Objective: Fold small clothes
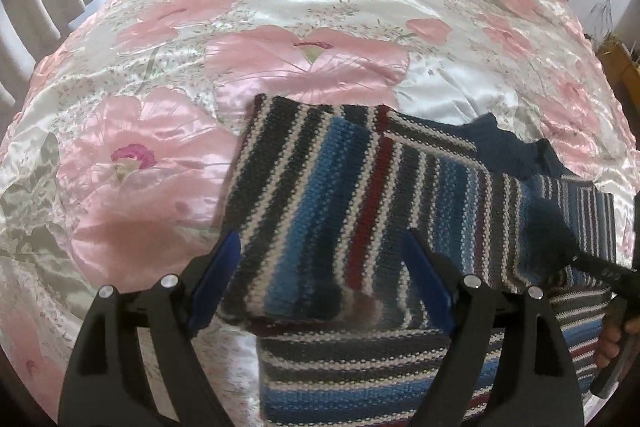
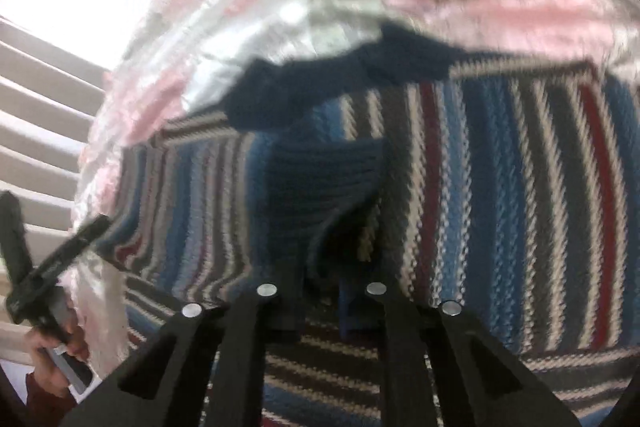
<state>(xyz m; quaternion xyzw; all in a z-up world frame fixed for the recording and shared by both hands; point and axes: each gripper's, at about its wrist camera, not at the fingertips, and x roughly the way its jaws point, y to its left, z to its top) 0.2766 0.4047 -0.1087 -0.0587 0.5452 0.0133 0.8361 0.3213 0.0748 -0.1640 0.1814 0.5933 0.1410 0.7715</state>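
Left claw (image 1: 320,267) open over striped sweater (image 1: 340,195); right claw (image 2: 322,291) narrowed on knit fabric.

Left claw's blue pads (image 1: 216,279) stand wide apart, straddling a folded sweater panel. Right claw's fingers sit close together around a dark navy ribbed part (image 2: 320,183) of the sweater; the view is blurred, so a firm grip cannot be confirmed. The sweater lies partly folded on the bed's pink floral satin cover (image 1: 280,7).

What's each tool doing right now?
Left tool: open, fingers either side of the striped sweater.
Right tool: nearly shut, seemingly pinching the sweater's navy cuff; view blurred.
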